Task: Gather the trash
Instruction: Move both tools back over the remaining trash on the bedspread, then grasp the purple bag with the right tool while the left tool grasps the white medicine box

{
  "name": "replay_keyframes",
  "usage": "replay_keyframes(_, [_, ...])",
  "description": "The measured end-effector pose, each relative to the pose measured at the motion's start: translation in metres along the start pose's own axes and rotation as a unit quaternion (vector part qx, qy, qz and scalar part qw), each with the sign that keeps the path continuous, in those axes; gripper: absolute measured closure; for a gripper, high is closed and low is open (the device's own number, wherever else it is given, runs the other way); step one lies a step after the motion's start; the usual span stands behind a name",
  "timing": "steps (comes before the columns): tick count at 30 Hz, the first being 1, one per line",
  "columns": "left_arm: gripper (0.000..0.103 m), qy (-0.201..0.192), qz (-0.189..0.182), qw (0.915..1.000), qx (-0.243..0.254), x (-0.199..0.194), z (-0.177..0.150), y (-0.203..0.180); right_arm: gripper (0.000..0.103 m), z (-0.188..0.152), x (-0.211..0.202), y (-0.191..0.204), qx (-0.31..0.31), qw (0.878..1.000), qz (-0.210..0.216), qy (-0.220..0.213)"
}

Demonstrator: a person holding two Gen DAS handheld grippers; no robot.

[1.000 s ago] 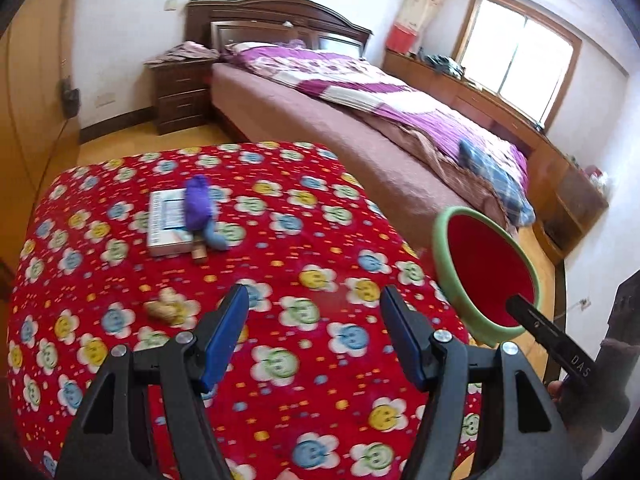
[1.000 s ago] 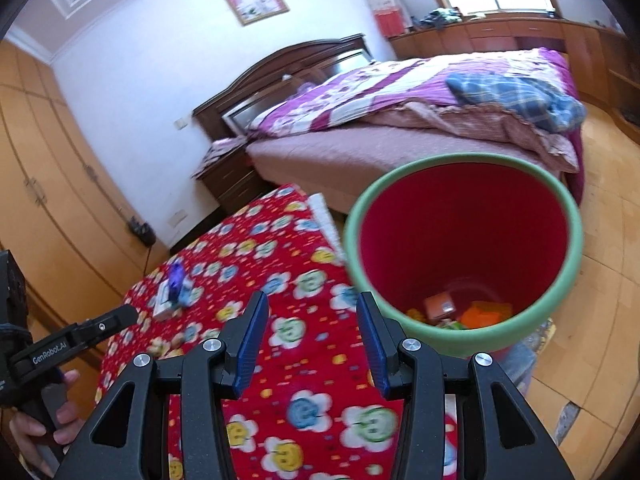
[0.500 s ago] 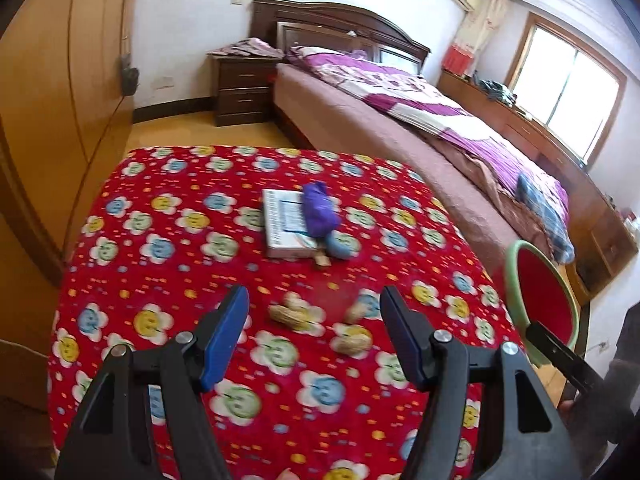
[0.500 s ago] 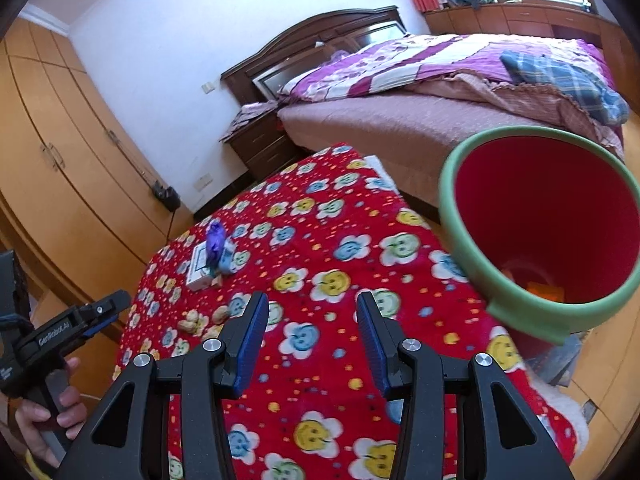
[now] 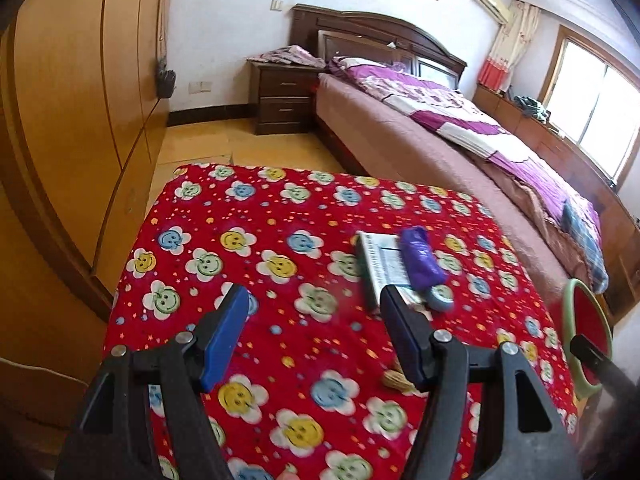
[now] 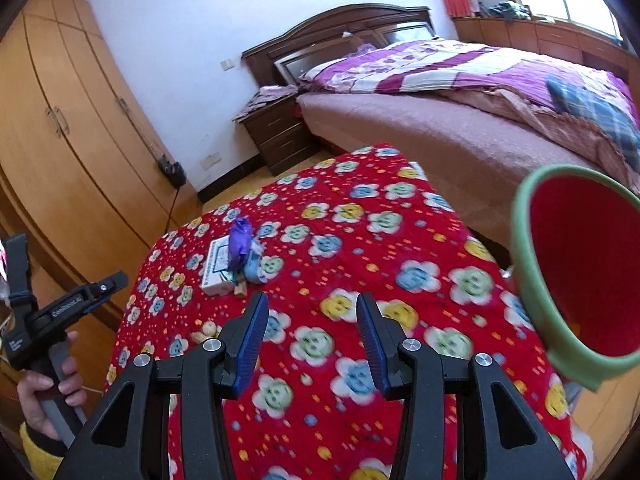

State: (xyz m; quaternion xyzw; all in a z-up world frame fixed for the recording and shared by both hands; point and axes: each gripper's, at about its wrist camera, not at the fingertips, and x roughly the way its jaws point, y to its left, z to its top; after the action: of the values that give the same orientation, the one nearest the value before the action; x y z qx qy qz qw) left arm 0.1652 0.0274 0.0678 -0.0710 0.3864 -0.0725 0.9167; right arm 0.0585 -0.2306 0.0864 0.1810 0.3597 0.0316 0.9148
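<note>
Left wrist view shows the left gripper (image 5: pixel 312 328) with its jaws spread wide and nothing between them, poised over the red flowered cloth (image 5: pixel 256 208); just under and beside its right finger lies a peanut shell (image 5: pixel 396 378), and a little farther out a white box (image 5: pixel 382 268) with a purple wrapper (image 5: pixel 420 258) lying across it and a small blue piece (image 5: pixel 440 300) touching its near end; the red bin with the green rim (image 5: pixel 568 320) stands off the cloth's right edge. From the right wrist the right gripper (image 6: pixel 310 336) hangs over the cloth with its jaws parted partway and empty; more peanut shells (image 6: pixel 206 330) lie just to the left of its left finger, the box (image 6: pixel 218 264) and wrapper (image 6: pixel 239 240) sit beyond them, and the bin (image 6: pixel 532 264) is close on the right, with what may be scraps at its bottom, though blur hides them. The shells are likely light, brittle and apt to crack, so a gentle pinch across the middle suits them; the wrapper looks soft and crinkly, best taken at its bunched centre; the box seems stiff and light, best gripped across its narrow sides.
</note>
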Motion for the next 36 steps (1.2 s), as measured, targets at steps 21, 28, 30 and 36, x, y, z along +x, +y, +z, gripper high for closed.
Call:
replay_keyframes(21, [0.035, 0.027, 0.004, 0.9991, -0.032, 0.069, -0.014, 0.02, 0.056, 0.024, 0.136, 0.082, -0.092, 0.993, 0.052, 0.047])
replay_keyframes(28, [0.035, 0.03, -0.006, 0.9992, -0.024, 0.068, -0.014, 0.011, 0.075, 0.028, 0.166, 0.086, -0.113, 0.99, 0.053, 0.063])
replay_keyframes(30, [0.035, 0.032, -0.011, 0.9992, -0.021, 0.068, -0.014, 0.007, 0.086, 0.027, 0.168, 0.086, -0.122, 0.989, 0.052, 0.062])
replay_keyframes(36, [0.035, 0.048, -0.018, 0.9986, -0.012, 0.072, -0.008, -0.015, 0.096, 0.028, 0.136, 0.07, -0.124, 0.991, 0.051, 0.023])
